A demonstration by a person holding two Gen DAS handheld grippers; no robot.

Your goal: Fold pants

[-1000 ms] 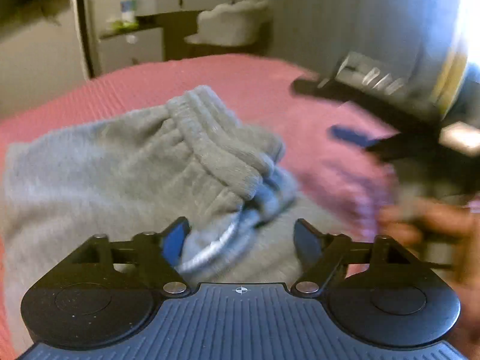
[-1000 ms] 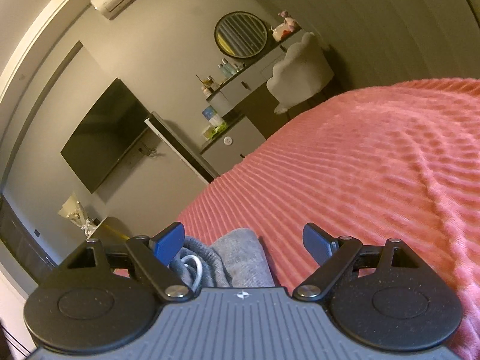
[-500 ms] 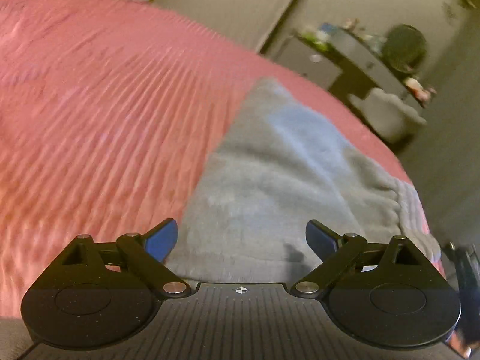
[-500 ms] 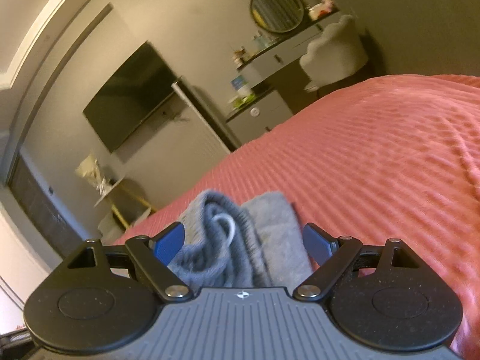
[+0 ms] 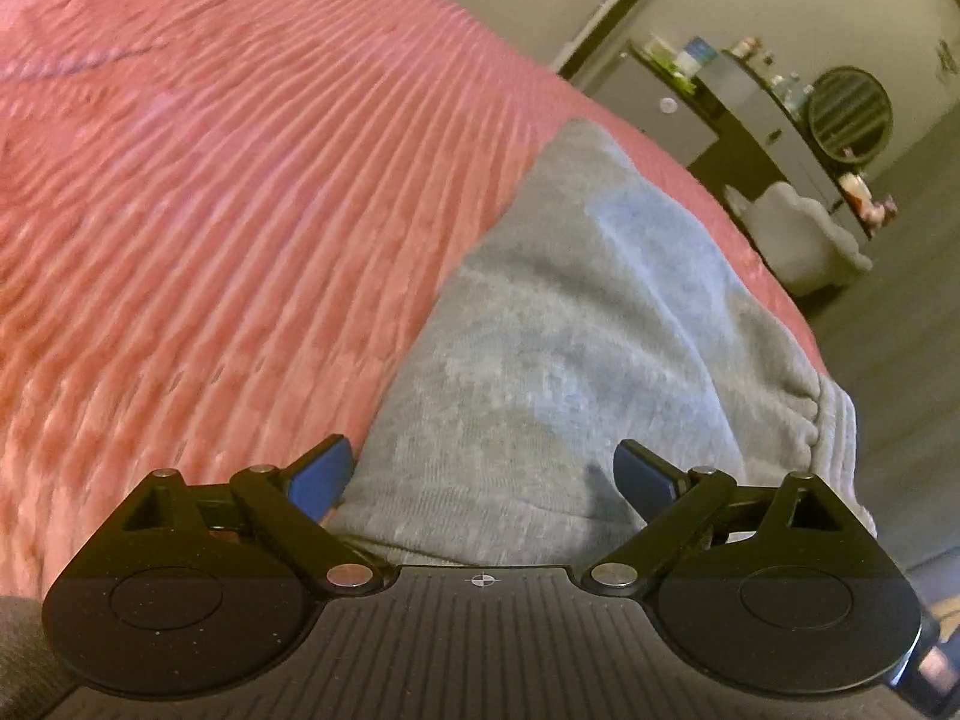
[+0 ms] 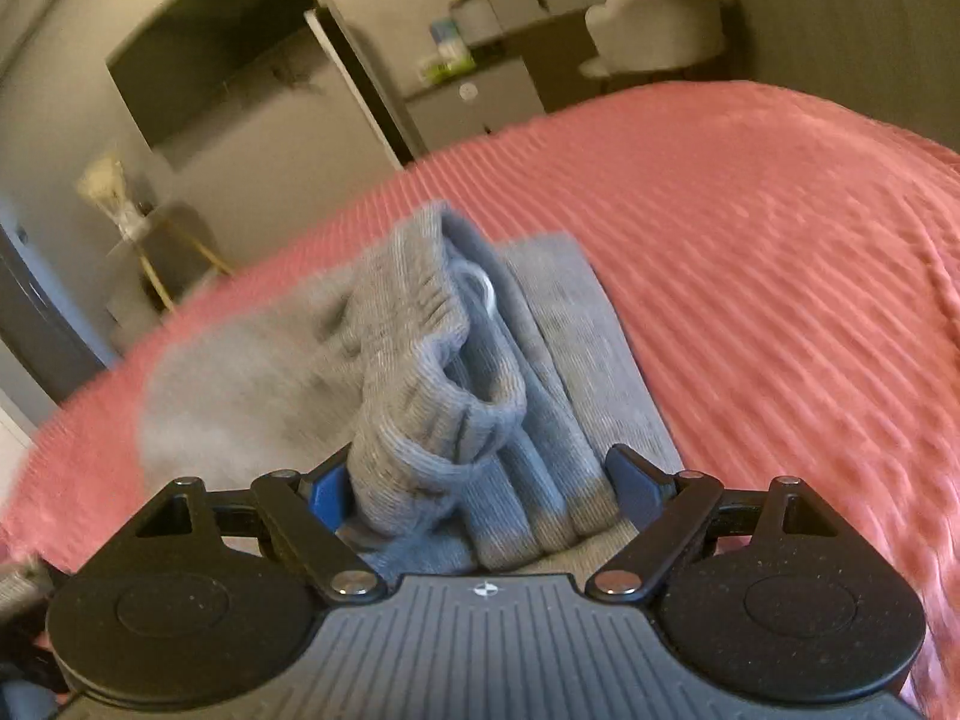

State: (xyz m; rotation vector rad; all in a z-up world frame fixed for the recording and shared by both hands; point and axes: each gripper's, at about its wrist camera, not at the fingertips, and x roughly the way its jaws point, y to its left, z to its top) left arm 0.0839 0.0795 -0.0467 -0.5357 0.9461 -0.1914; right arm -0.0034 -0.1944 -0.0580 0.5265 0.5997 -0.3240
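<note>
Grey sweatpants [image 5: 576,324] lie folded on the pink ribbed bedspread [image 5: 210,180]. In the left wrist view my left gripper [image 5: 483,471] is open, its jaws wide apart just over the near edge of the flat grey cloth. In the right wrist view the ribbed waistband [image 6: 420,372] with a white drawstring loop [image 6: 480,291] bunches up on top of the pants. My right gripper [image 6: 480,480] is open, with the waistband end lying between its jaws, gripped by neither.
The bedspread [image 6: 780,276] stretches to the right of the pants. Beyond the bed stand a dresser [image 6: 528,42], a pale chair [image 6: 660,18], a wall TV [image 6: 210,42] and a round mirror [image 5: 849,111].
The left gripper swung from the waistband side to the flat fold edge. The right gripper tilted down and moved closer, so the waistband now lies between its jaws.
</note>
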